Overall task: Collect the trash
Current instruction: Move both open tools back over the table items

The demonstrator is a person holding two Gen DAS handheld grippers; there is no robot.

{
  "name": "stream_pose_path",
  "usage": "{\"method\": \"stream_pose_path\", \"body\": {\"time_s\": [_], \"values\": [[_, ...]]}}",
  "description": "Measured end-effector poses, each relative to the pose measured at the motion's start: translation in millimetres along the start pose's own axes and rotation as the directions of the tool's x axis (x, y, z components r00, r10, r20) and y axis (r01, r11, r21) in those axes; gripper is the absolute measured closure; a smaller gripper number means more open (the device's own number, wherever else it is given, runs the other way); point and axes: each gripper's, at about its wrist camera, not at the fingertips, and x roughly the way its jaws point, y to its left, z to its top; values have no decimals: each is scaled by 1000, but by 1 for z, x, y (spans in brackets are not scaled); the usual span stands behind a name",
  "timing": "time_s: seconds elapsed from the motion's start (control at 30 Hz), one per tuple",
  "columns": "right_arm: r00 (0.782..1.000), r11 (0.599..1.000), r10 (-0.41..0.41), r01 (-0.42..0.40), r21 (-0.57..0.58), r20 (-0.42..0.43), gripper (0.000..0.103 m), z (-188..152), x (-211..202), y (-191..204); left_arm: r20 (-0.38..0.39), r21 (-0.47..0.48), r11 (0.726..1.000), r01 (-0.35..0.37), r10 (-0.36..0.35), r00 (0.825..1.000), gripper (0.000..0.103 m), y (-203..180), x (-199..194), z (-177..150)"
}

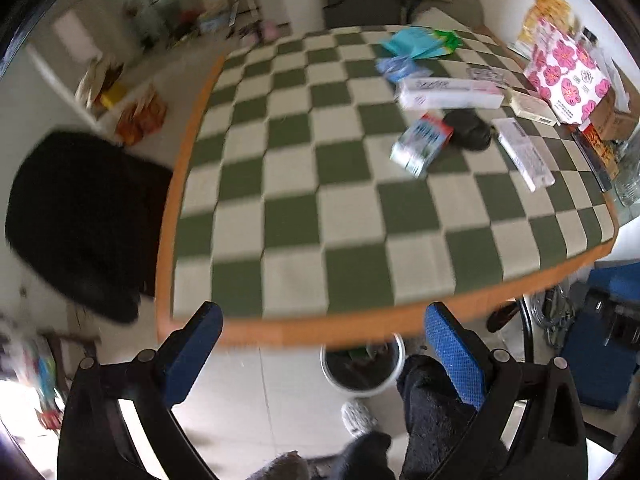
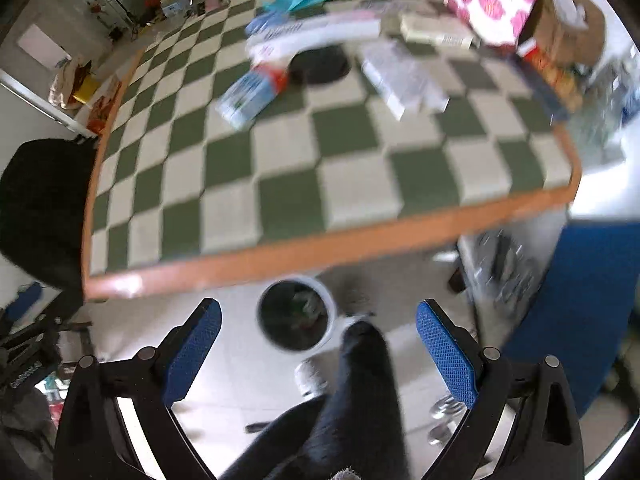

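A white round trash bin [image 1: 362,368] stands on the floor under the table's near edge; it also shows in the right wrist view [image 2: 297,316] with dark scraps inside. On the green checkered table [image 1: 304,216] lie a small blue-and-red carton [image 1: 422,145], a long white box [image 1: 450,94], another white box [image 1: 524,152], a black object [image 1: 468,129] and a blue-green wrapper [image 1: 420,42]. My left gripper [image 1: 324,344] is open and empty, held off the table's near edge. My right gripper [image 2: 318,340] is open and empty above the bin.
A pink flowered box [image 1: 568,72] and cardboard boxes crowd the table's right side. A black chair [image 1: 80,220] stands at the left. A blue cabinet [image 2: 580,312] is at the right. The person's dark trouser leg [image 2: 360,400] and slippers are below the grippers.
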Motion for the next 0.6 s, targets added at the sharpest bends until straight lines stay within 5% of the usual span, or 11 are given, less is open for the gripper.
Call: {"method": "stream_pose_path", "body": {"time_s": [0.27, 0.43, 0.6], "values": [[995, 996, -89, 88, -28, -39, 4, 142, 51, -68, -126, 264, 965, -6, 41, 991, 1, -75, 83, 121], [986, 991, -121, 115, -62, -116, 4, 199, 103, -91, -228, 403, 915, 35, 64, 972, 3, -112, 142, 161], [975, 990, -123, 107, -92, -187, 4, 239, 148, -100, -299, 442, 894, 77, 66, 952, 7, -129, 176, 183]]}}
